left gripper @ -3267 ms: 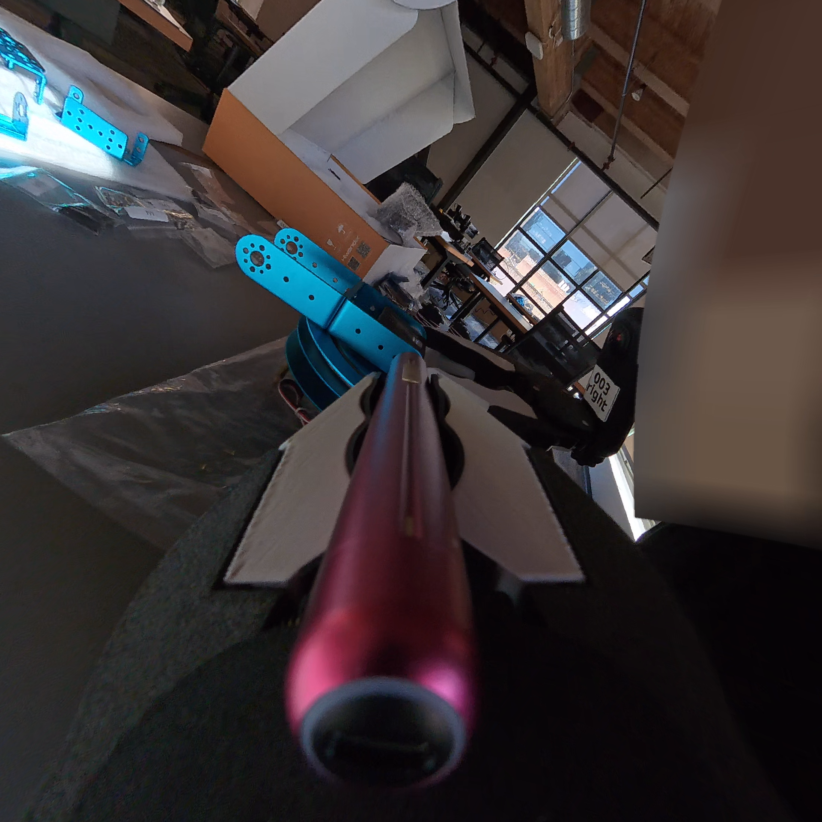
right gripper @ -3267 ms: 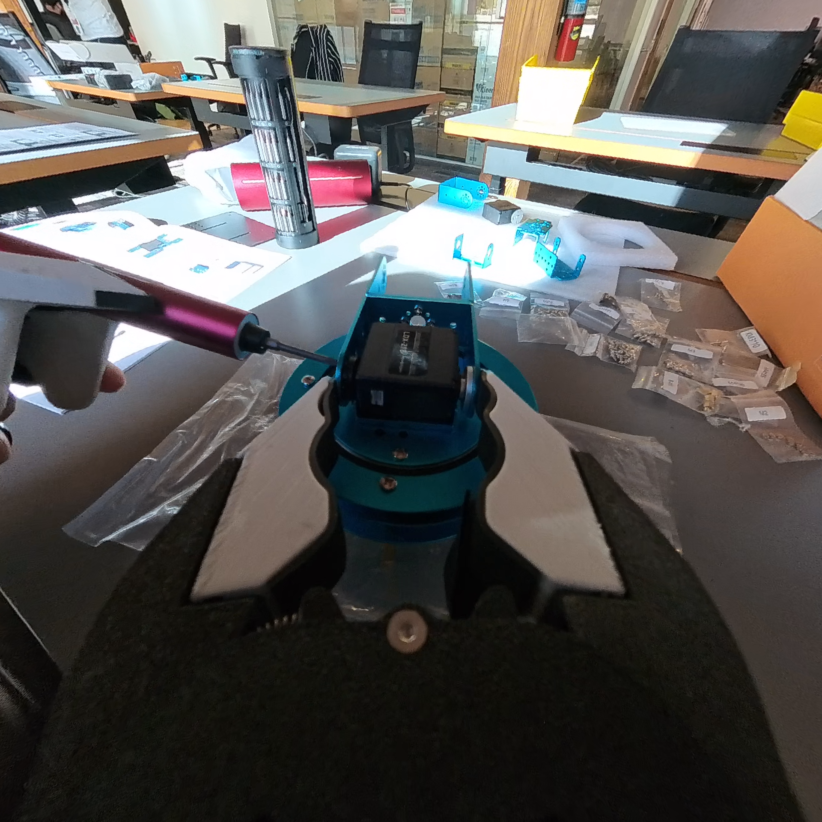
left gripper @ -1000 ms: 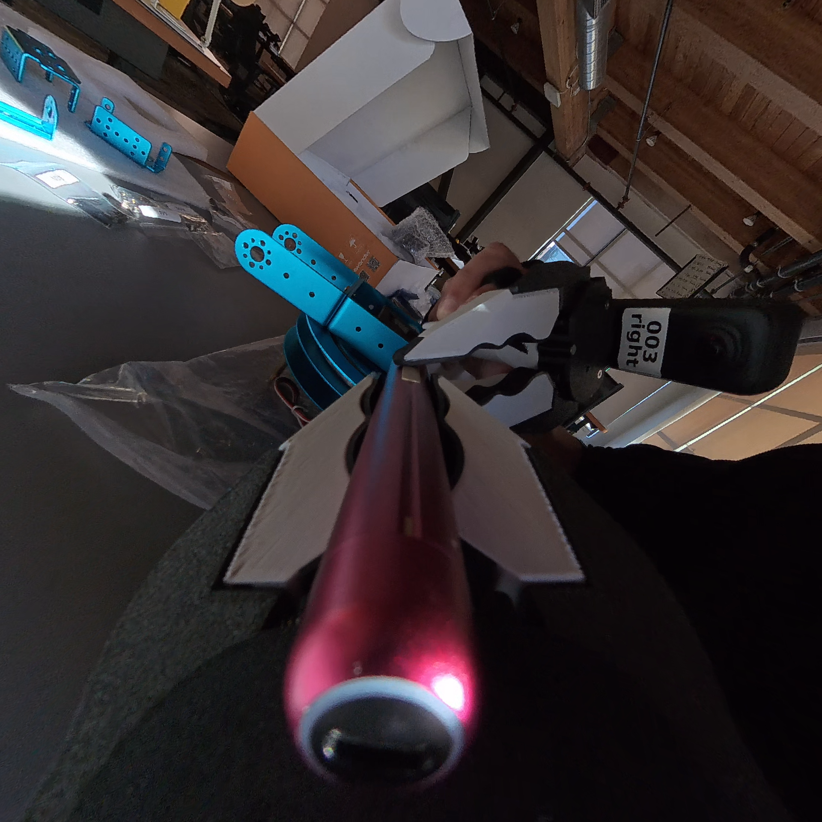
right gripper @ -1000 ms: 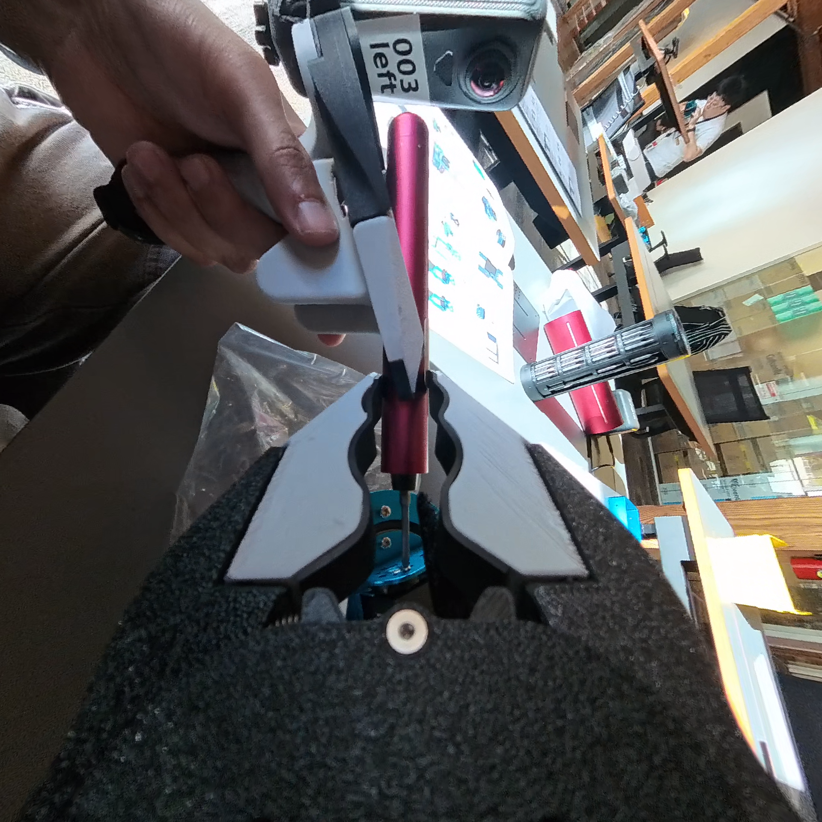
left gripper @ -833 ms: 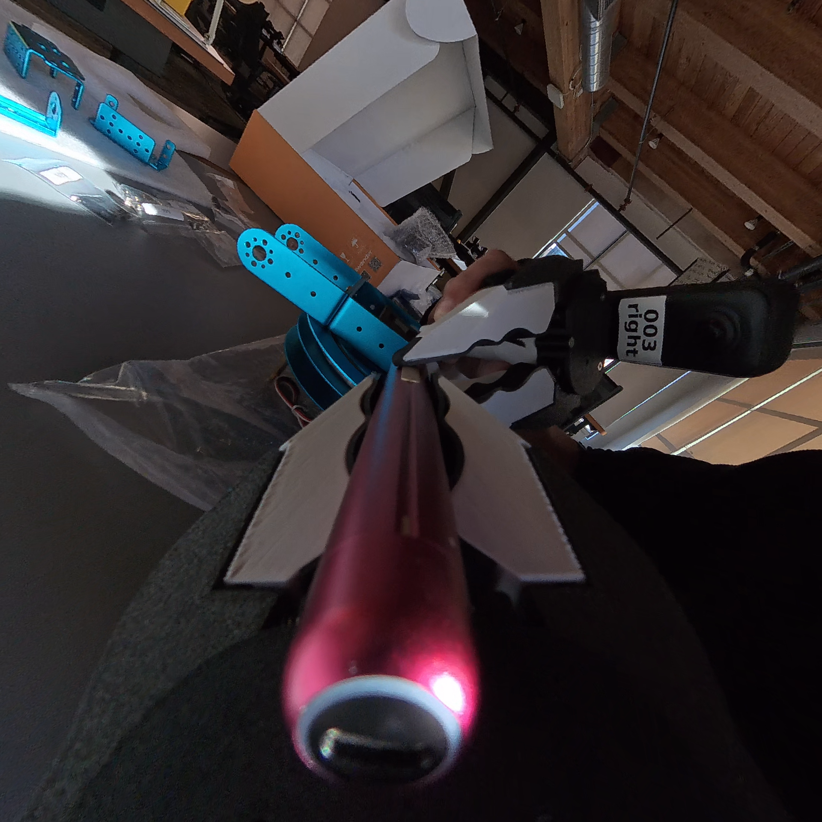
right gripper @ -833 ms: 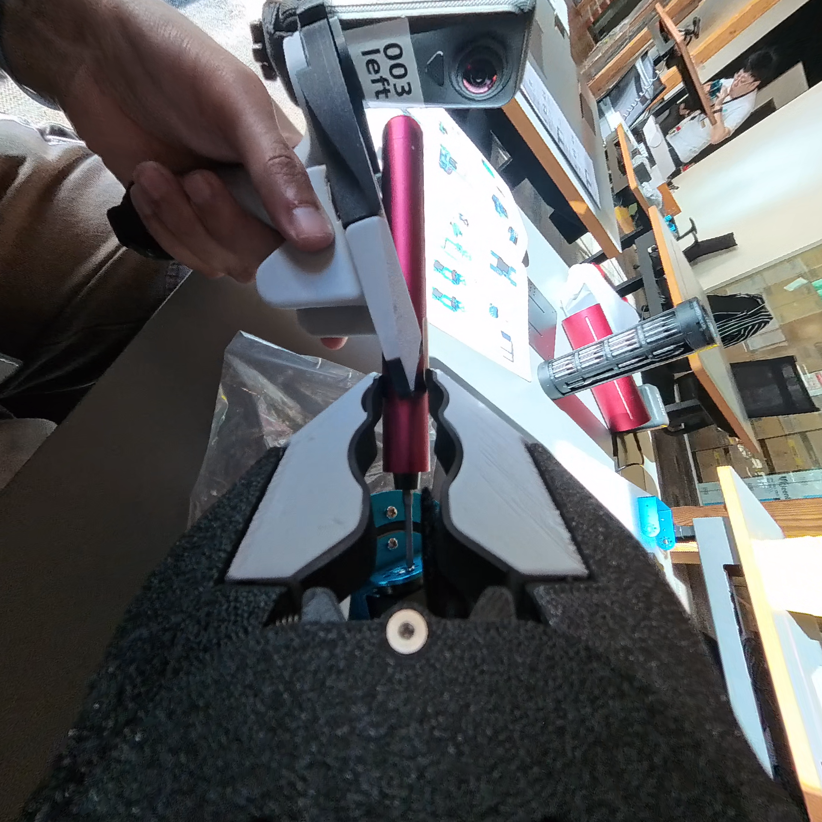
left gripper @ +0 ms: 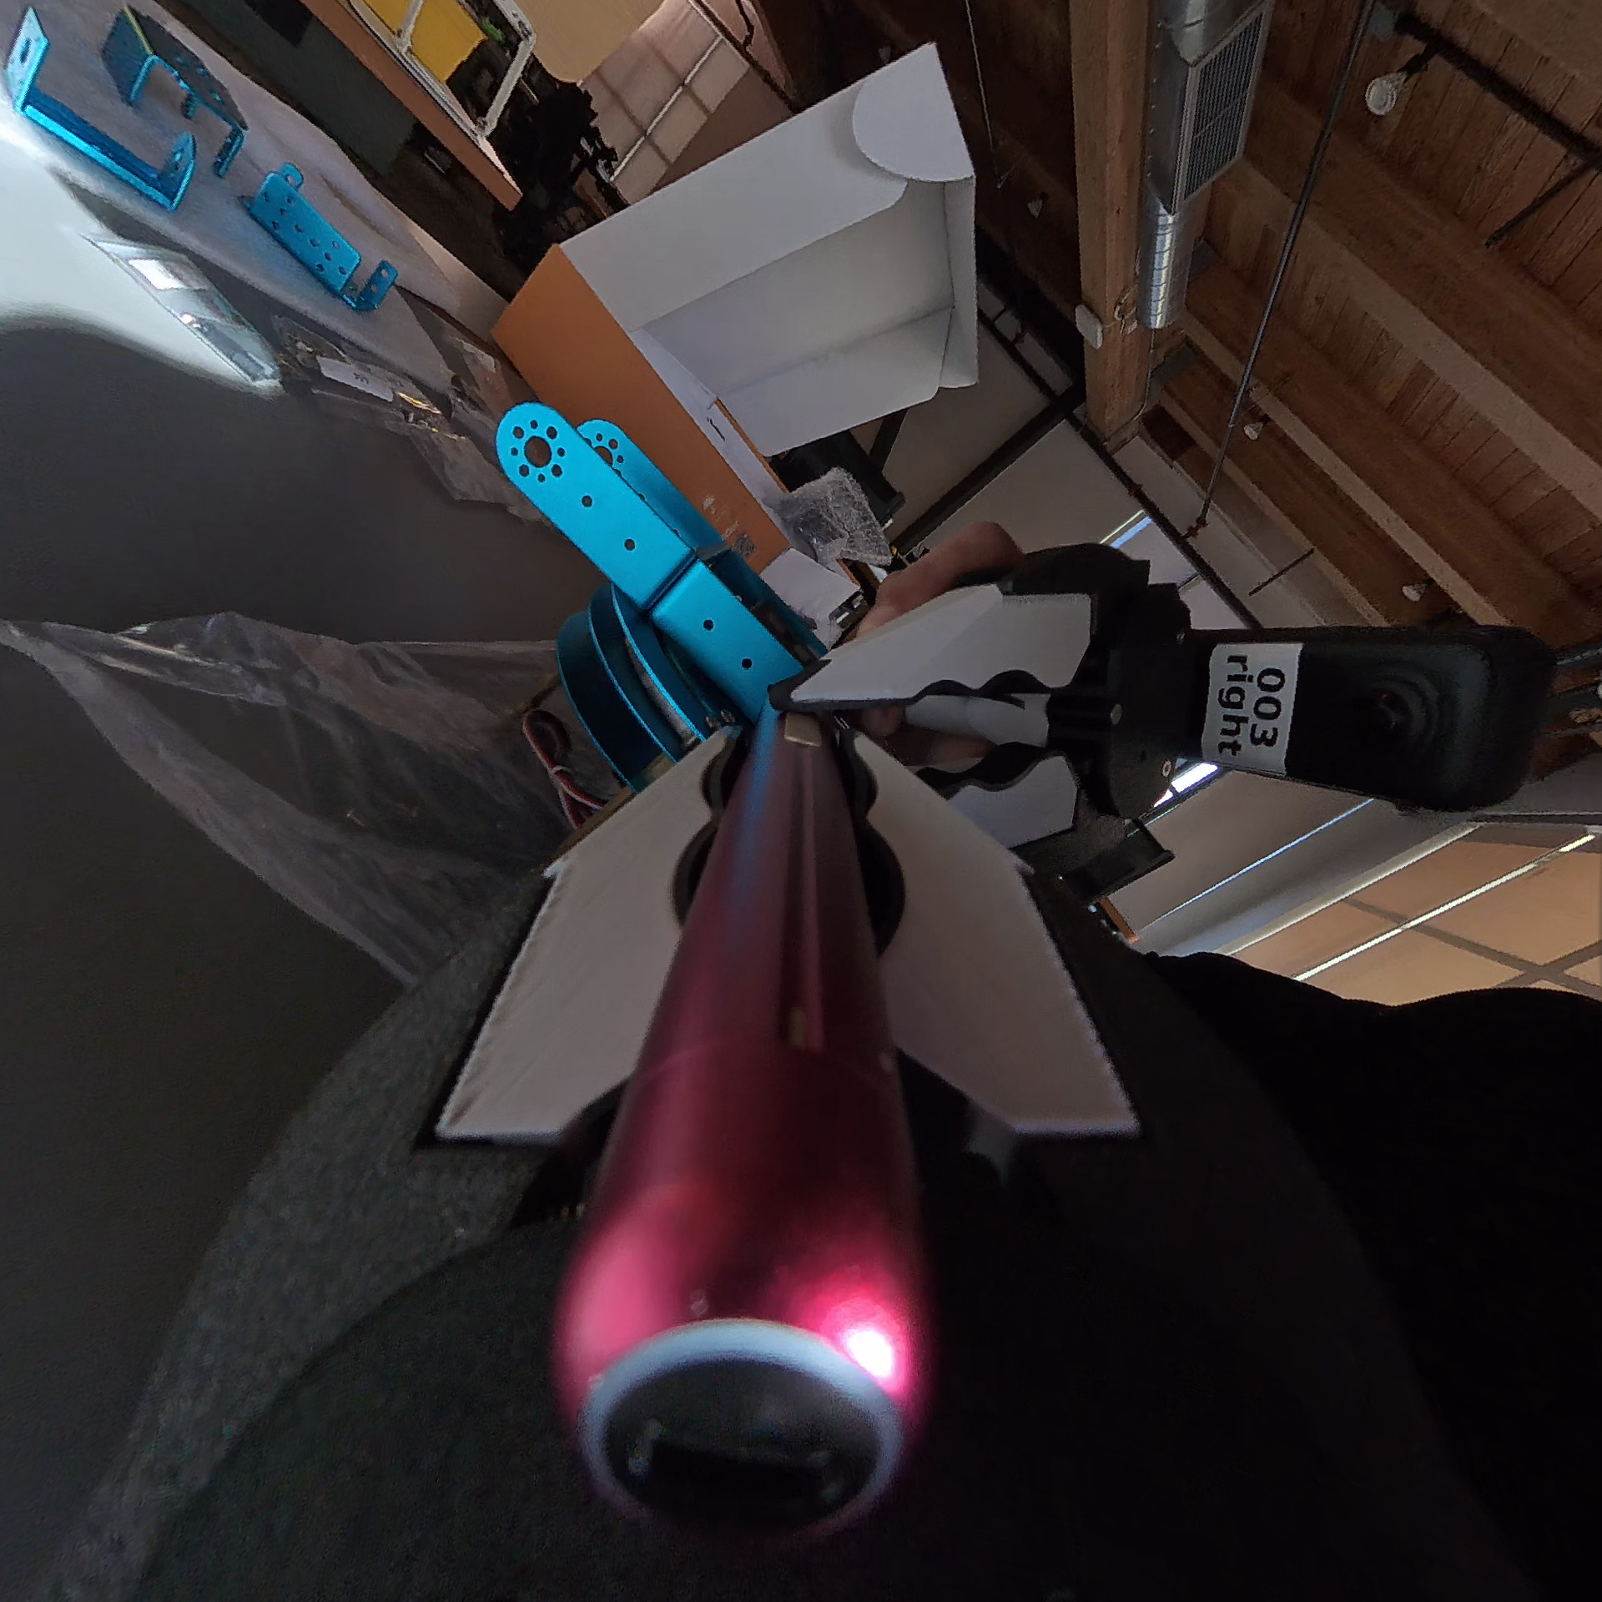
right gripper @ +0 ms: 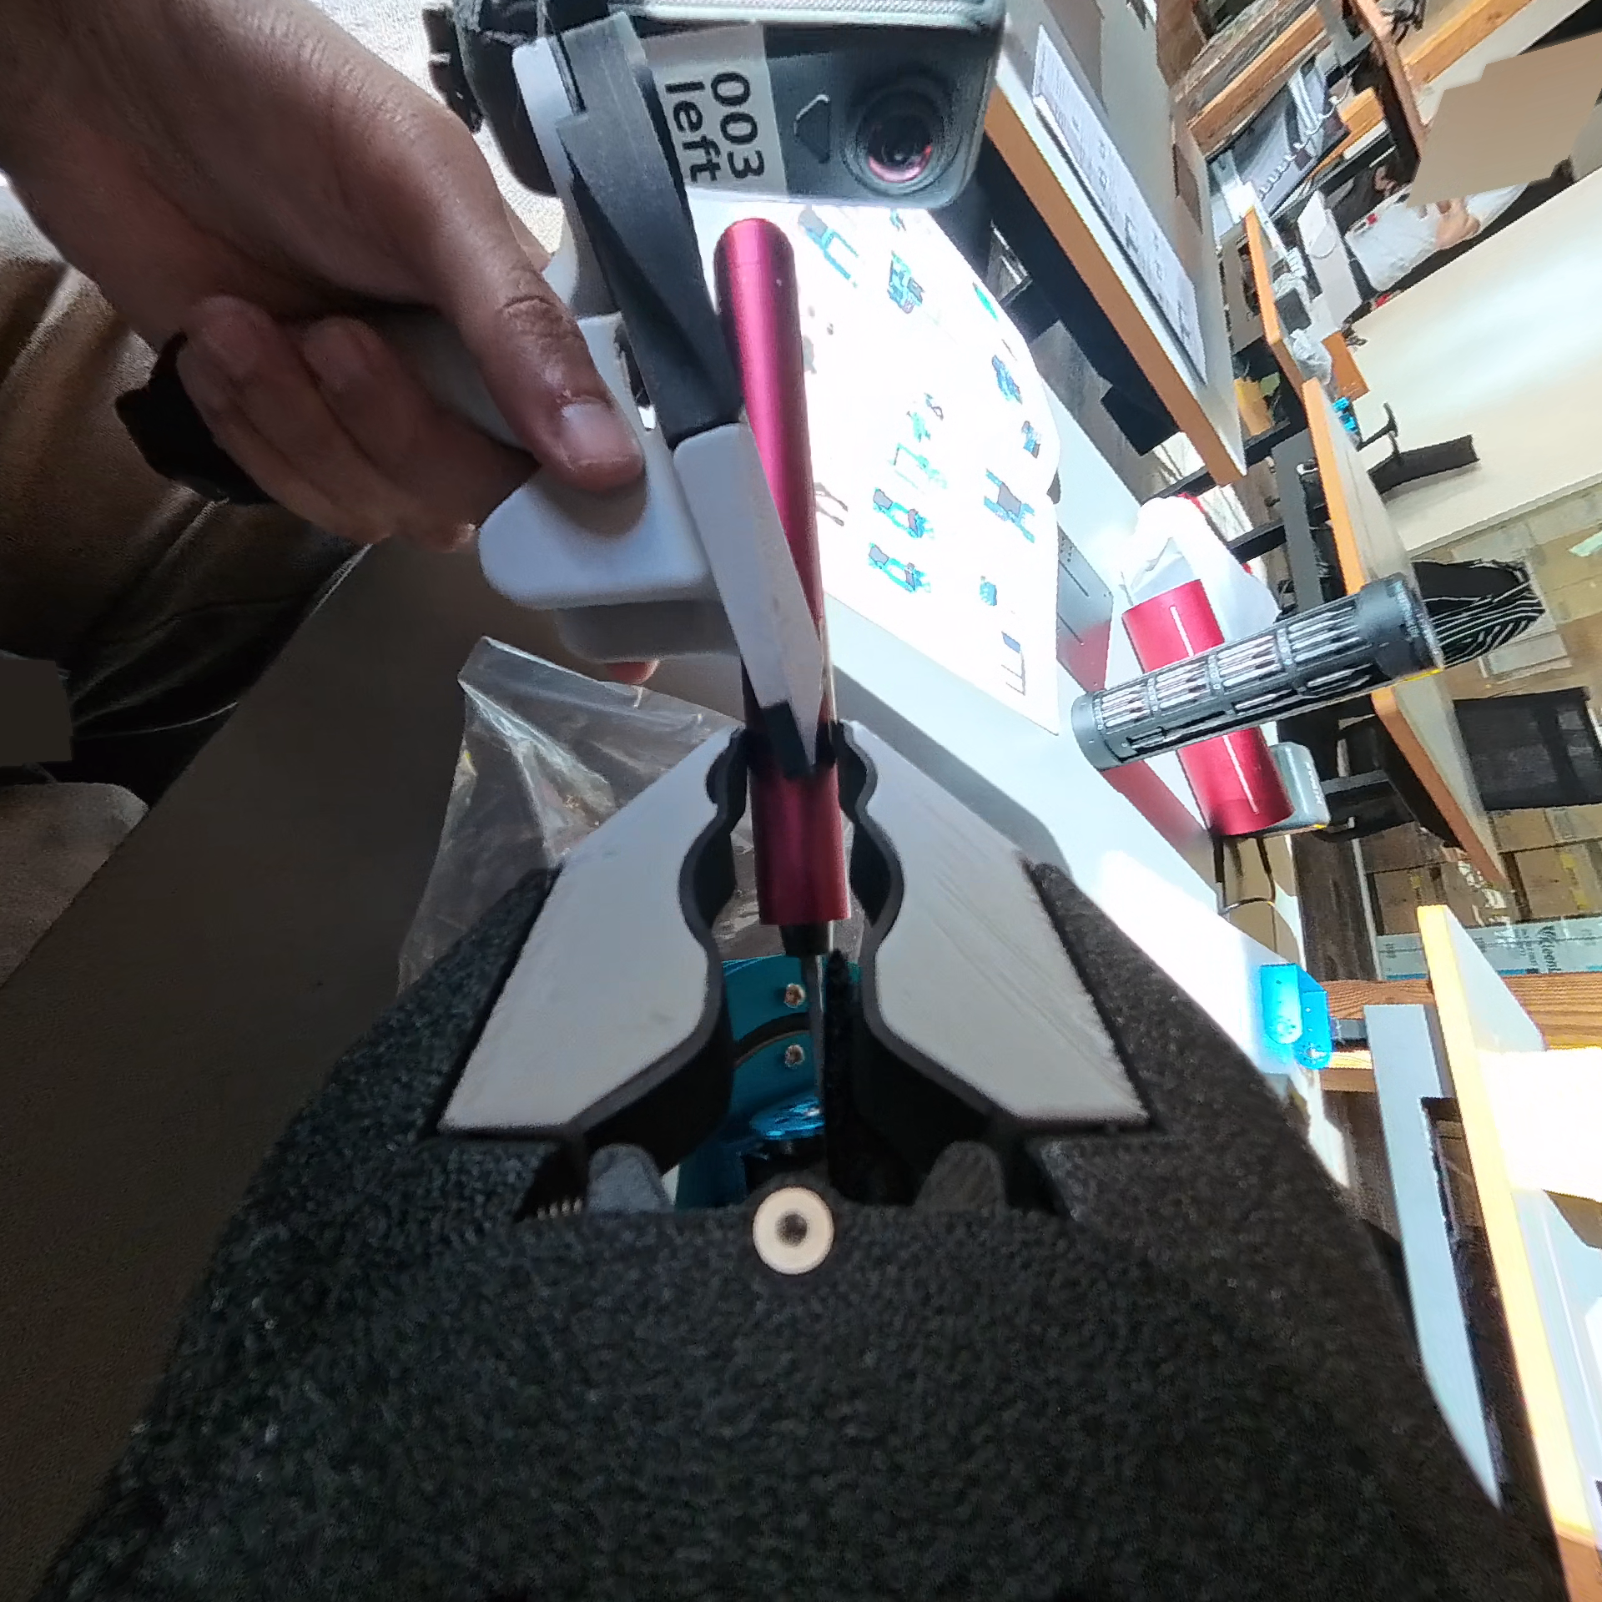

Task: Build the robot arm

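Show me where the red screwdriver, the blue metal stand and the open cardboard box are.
red screwdriver [right gripper: 784,555]: right wrist view, on its red handle.
blue metal stand [left gripper: 607,520]: left wrist view, on its upright holed arm.
open cardboard box [left gripper: 598,373]: left wrist view, on its orange side.

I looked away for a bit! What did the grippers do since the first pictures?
The right gripper left the blue base, swung round and closed on the front of the screwdriver. Unchanged: the left gripper holds the screwdriver, its tip at the base.
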`<state>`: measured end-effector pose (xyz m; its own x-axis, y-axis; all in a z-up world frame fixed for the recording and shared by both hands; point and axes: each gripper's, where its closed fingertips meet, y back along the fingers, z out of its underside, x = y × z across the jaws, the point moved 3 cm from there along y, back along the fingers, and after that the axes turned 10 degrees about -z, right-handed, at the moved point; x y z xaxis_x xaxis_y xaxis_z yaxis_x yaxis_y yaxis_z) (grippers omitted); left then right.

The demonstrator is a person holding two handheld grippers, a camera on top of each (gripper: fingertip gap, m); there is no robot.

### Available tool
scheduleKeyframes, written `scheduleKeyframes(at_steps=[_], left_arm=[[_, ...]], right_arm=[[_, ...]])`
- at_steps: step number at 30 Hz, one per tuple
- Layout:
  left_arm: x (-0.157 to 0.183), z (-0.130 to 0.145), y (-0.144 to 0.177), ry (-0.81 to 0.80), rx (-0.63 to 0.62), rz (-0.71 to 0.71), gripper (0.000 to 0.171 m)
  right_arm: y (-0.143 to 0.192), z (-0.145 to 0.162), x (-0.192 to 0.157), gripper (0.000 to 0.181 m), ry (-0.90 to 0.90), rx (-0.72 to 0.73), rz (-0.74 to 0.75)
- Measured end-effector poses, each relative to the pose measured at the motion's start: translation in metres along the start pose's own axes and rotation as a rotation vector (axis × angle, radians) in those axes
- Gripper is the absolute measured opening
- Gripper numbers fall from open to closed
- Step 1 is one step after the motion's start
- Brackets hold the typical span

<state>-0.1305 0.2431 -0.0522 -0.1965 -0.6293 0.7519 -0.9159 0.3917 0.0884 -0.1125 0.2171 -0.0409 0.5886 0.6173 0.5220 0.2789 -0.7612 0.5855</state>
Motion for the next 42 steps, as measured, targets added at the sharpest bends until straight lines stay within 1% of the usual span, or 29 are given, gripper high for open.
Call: scheduleKeyframes(at_steps=[3,12,15,19,27,35,38,40,42], left_arm=[[-0.0001,0.0016,0.0007,0.011,0.012,-0.004,0.020],[0.0019,0.0017,0.0013,-0.021,0.023,-0.025,0.021],[0.0018,0.0025,0.0006,0.001,0.010,-0.012,0.020],[0.0034,0.0017,0.0006,-0.017,0.004,-0.021,0.021],[0.0033,0.0015,0.0010,0.006,0.018,-0.042,0.021],[0.0043,0.0021,0.0011,0.009,0.013,-0.045,0.021],[0.0012,0.0048,0.0005,-0.024,-0.004,-0.079,0.020],[-0.0025,0.0059,0.0007,0.025,-0.002,-0.065,0.020],[-0.0025,0.0044,0.0008,0.008,0.002,-0.060,0.020]], right_arm=[[-0.0005,-0.0002,-0.0010,0.019,-0.012,-0.014,-0.021],[0.0007,-0.0016,-0.0016,0.018,0.022,-0.037,-0.008],[0.0010,-0.0011,-0.0020,0.019,-0.026,-0.033,-0.031],[0.0020,-0.0019,-0.0026,0.019,0.050,-0.041,0.013],[0.0013,-0.0025,-0.0024,0.018,0.096,-0.073,0.023],[0.0019,-0.0029,-0.0031,0.018,0.120,-0.089,0.029],[-0.0008,-0.0008,-0.0053,0.019,0.117,-0.093,0.036],[-0.0038,0.0014,-0.0066,0.019,0.116,-0.097,0.036],[-0.0044,0.0009,-0.0051,0.019,0.099,-0.088,0.040]])
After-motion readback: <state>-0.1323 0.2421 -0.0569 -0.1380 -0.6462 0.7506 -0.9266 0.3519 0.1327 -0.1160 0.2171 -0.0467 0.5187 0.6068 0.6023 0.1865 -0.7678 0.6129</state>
